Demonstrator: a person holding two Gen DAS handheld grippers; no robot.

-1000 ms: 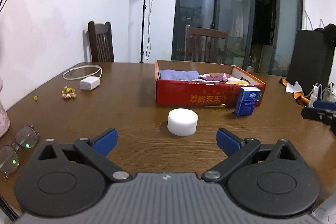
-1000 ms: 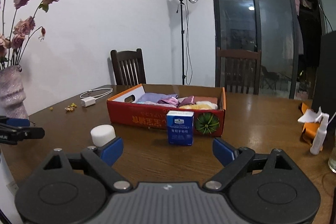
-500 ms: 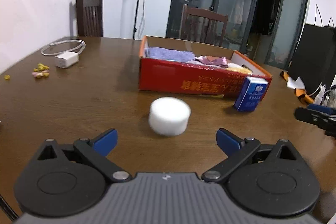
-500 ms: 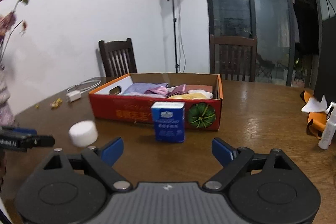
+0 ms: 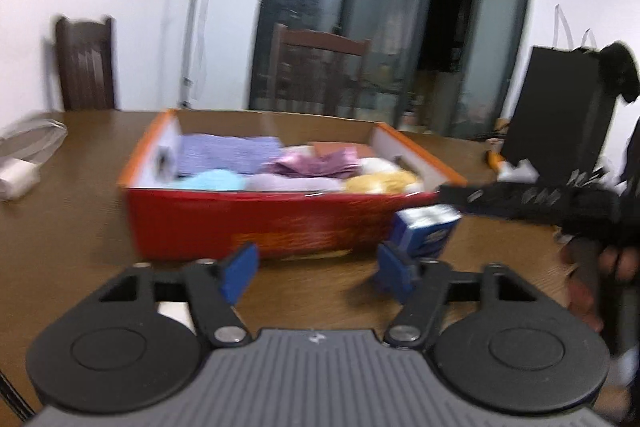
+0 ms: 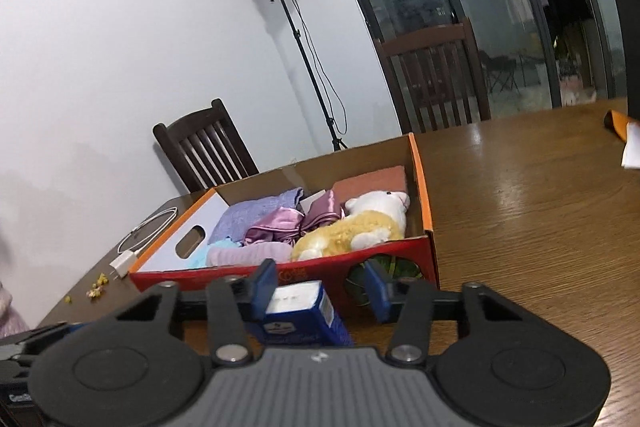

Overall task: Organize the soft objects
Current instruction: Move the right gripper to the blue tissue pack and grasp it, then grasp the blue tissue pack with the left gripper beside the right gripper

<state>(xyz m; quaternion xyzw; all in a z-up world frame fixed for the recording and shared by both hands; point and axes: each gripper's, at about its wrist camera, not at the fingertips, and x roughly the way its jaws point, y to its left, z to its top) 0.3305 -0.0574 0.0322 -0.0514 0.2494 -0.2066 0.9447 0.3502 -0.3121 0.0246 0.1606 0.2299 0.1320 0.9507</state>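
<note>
A red cardboard box (image 5: pixel 256 223) (image 6: pixel 424 195) holds purple cloth (image 6: pixel 256 215), pink satin (image 6: pixel 288 227) and a yellow-white plush toy (image 6: pixel 360 227). A blue tissue pack (image 6: pixel 298 315) (image 5: pixel 424 233) stands before the box's front wall. My right gripper (image 6: pixel 320 287) has the pack between its closing jaws; the left pad is against it and the right pad stands apart. My left gripper (image 5: pixel 317 271) is closing with only bare table between its pads. A white patch (image 5: pixel 172 311) shows through its left linkage, perhaps the foam cylinder. The right gripper (image 5: pixel 520 203) reaches in from the right.
A white charger with its cable (image 6: pixel 128 259) (image 5: pixel 16 179) lies left of the box, with yellow crumbs (image 6: pixel 98 285) nearer. Two wooden chairs (image 6: pixel 208 147) and a light stand (image 6: pixel 304 51) stand behind the table. Orange paper (image 6: pixel 620 123) lies far right. A hand (image 5: pixel 616 263) holds the right gripper.
Both grippers moved forward to the box and their jaws narrowed. The white cylinder slipped out of sight under the left gripper. The blue pack came between the right fingers, and that view rolled.
</note>
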